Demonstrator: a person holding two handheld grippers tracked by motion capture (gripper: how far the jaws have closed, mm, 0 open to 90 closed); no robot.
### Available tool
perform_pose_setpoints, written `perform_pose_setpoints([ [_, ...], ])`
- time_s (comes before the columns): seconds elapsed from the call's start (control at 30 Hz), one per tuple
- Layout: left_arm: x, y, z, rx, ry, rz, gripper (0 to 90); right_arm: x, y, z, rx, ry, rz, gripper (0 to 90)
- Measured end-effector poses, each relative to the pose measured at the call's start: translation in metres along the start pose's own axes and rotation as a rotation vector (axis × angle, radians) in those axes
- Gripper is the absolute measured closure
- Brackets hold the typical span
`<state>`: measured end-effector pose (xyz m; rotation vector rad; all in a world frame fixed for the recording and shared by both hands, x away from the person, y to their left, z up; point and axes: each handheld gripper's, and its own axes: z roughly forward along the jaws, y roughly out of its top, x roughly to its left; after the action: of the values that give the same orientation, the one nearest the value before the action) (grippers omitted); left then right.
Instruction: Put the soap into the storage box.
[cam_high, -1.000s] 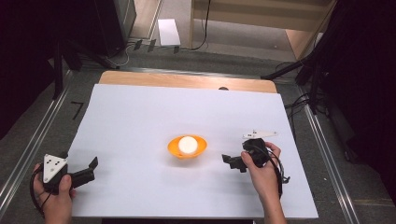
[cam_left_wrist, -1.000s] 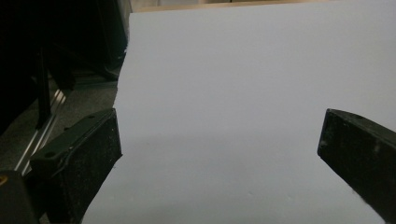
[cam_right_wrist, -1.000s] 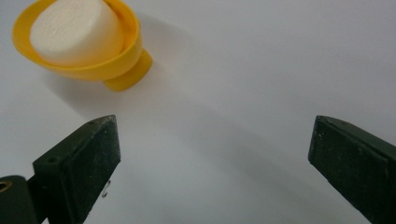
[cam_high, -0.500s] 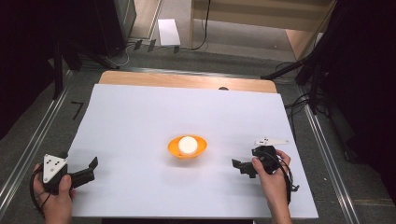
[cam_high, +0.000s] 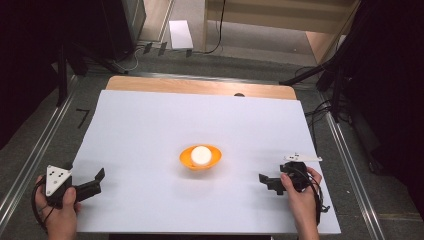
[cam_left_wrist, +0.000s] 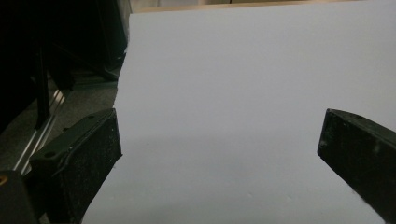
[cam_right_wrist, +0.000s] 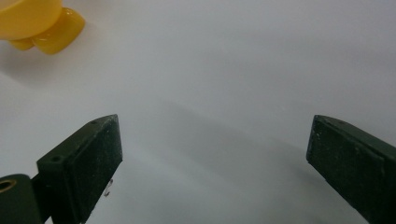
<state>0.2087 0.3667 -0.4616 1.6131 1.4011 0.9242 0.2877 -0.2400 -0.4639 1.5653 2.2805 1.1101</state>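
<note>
An orange bowl (cam_high: 200, 161) with a white ball (cam_high: 200, 154) in it sits at the middle of the white sheet (cam_high: 200, 115). My left gripper (cam_high: 96, 181) rests at the sheet's near left corner, jaws open and pointing right, nothing between them (cam_left_wrist: 219, 154). My right gripper (cam_high: 267, 184) is low over the sheet's near right part, right of the bowl and pointing left toward it. Its jaws stand open (cam_right_wrist: 215, 154) and have just been closing slightly, with bare sheet between them. The bowl's yellow-orange rim (cam_right_wrist: 32, 21) shows at the top left of the right gripper view.
A wooden table edge (cam_high: 200, 86) shows beyond the sheet. Metal rails (cam_high: 350, 165) run along both sides of the table. Dark stands and cables (cam_high: 320, 80) are at the far right, and a white box (cam_high: 180, 34) lies on the floor behind.
My right hand has drawn its gripper back toward the near right edge, away from the bowl, and a little lower. The left hand and the bowl have not moved.
</note>
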Motion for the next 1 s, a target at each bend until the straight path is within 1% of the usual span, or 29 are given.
perform_pose_setpoints([
  [0.07, 0.0, 0.0, 0.0, -0.001, 0.0, -0.002, 0.0, -0.008, -0.006, -0.004, -0.004, -0.013, 0.007, 3.9],
  [0.1, 0.0, 0.0, 0.0, -0.003, 0.0, -0.005, 0.0, -0.008, -0.006, -0.004, -0.004, -0.013, 0.007, 3.9],
  [0.23, 0.0, 0.0, 0.0, -0.004, -0.001, -0.01, 0.0, -0.019, -0.014, -0.011, -0.02, -0.03, 0.02, 3.9],
  [0.27, 0.0, 0.0, 0.0, -0.005, -0.001, -0.01, 0.0, -0.024, -0.019, -0.014, -0.029, -0.038, 0.027, 3.9],
  [0.3, 0.001, 0.0, 0.0, -0.004, -0.001, -0.009, 0.0, -0.024, -0.019, -0.014, -0.029, -0.038, 0.027, 3.9],
  [0.43, 0.001, 0.0, 0.0, -0.006, -0.004, -0.011, 0.0, -0.034, -0.029, -0.02, -0.047, -0.051, 0.035, 3.9],
  [0.47, 0.001, 0.0, -0.001, -0.005, -0.004, -0.011, 0.0, -0.039, -0.034, -0.024, -0.057, -0.058, 0.043, 3.6],
  [0.5, 0.001, 0.0, -0.001, -0.005, -0.004, -0.013, 0.0, -0.039, -0.034, -0.024, -0.057, -0.058, 0.043, 3.6],
  [0.6, 0.001, 0.0, -0.001, -0.008, -0.003, -0.014, 0.0, -0.046, -0.04, -0.028, -0.072, -0.075, 0.049, 3.0],
  [0.67, 0.001, 0.0, -0.001, -0.009, -0.003, -0.015, 0.0, -0.052, -0.045, -0.031, -0.078, -0.073, 0.06, 0.5],
  [0.7, 0.001, 0.0, -0.001, -0.009, -0.003, -0.015, 0.0, -0.057, -0.05, -0.035, -0.092, -0.059, 0.067, 0.1],
  [0.77, 0.001, 0.0, -0.001, -0.009, -0.002, -0.016, 0.0, -0.058, -0.051, -0.036, -0.099, -0.059, 0.068, 0.0],
  [0.8, 0.001, 0.0, -0.001, -0.008, -0.001, -0.016, 0.0, -0.061, -0.054, -0.039, -0.102, -0.067, 0.07, 0.0],
  [1.0, 0.001, 0.0, -0.001, -0.008, -0.001, -0.015, 0.0, -0.07, -0.068, -0.053, -0.142, -0.075, 0.065, 0.0],
])
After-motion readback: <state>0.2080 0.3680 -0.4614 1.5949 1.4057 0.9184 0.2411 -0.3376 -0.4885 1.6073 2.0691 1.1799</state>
